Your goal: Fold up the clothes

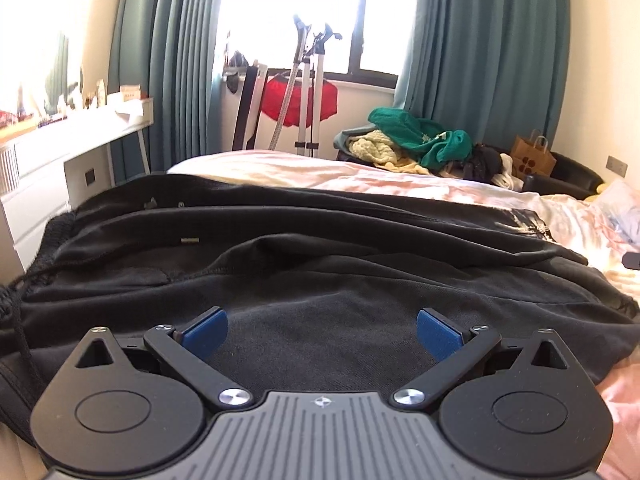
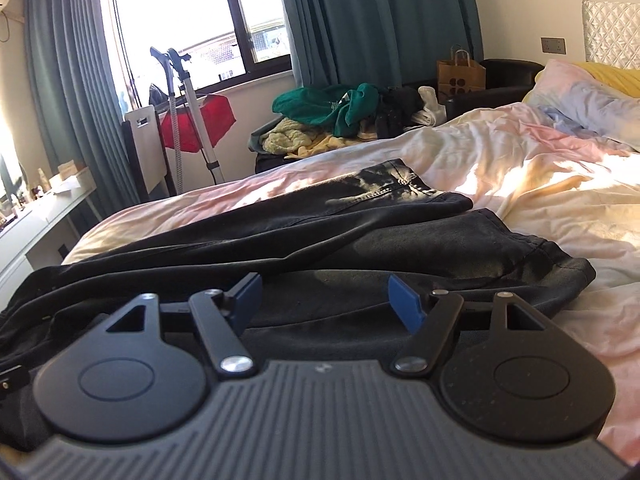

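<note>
Trousers (image 2: 320, 224) spread flat across the bed (image 2: 520, 168), both grippers empty.
Black trousers lie lengthwise, waistband at 9 o'clock, leg hems at 3 o'clock in the right wrist view. Fabric appears soft, limp, moderately heavy; best held at hems or waistband edge. Clothes pile (image 2: 332, 108) and paper bag (image 2: 460, 74) stand at 12 o'clock, well apart, obstructing nothing. Left gripper (image 1: 320, 334) and right gripper (image 2: 324, 300): fingers wide apart, holding nothing, above the cloth.

Sunlit window (image 1: 320, 16), teal curtains (image 1: 480, 56), rumpled pink bed (image 2: 500, 152), white desk (image 1: 72, 140).
</note>
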Demonstrator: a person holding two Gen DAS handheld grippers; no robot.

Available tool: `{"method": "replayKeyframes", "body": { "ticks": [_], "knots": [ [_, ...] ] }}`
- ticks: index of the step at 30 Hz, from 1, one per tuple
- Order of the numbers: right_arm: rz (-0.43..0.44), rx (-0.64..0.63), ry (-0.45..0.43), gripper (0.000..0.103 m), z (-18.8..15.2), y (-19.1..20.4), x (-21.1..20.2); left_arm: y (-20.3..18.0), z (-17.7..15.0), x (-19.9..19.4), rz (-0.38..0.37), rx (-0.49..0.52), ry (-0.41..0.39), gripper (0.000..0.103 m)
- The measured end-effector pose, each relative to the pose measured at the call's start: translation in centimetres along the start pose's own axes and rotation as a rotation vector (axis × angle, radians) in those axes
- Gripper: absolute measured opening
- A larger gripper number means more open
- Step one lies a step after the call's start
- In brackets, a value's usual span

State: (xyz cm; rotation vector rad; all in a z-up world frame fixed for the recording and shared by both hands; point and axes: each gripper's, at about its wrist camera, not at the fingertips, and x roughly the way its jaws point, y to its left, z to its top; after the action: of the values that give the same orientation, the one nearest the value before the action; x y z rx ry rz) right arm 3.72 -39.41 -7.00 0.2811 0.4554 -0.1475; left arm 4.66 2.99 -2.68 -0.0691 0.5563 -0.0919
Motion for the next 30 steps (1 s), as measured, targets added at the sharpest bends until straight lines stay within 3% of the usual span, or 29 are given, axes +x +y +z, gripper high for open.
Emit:
{"method": "replayKeyframes", "body": {
  "ticks": [9,13,20,23,30],
  "knots": [
    [-0.063,0.109,-0.013,0.072,-0.1,-2.3,0.7,1.8,-0.5,1.6,0.040,-0.094,0.068,0.102],
    [-0.231,0.225,-0.096,0.074,-0.3,-4.8,0.0,2.1,-0.5,1.3,0.058,-0.108,0.067,0.102],
    [-0.303,0.634,-0.065,0.074,-2.3,-12.3,0.8,2.2,-0.6,0.8,0.066,-0.142,0.077,0.102],
    [-0.305,0.823,-0.114,0.074,-4.1,-15.1,0.1,2.0,-0.6,0.8,0.069,-0.153,0.080,0.102],
    [-0.174,1.247,-0.133,0.072,-8.5,-20.3,1.1,1.7,-0.3,0.8,0.033,-0.200,0.079,0.102]
  ]
}}
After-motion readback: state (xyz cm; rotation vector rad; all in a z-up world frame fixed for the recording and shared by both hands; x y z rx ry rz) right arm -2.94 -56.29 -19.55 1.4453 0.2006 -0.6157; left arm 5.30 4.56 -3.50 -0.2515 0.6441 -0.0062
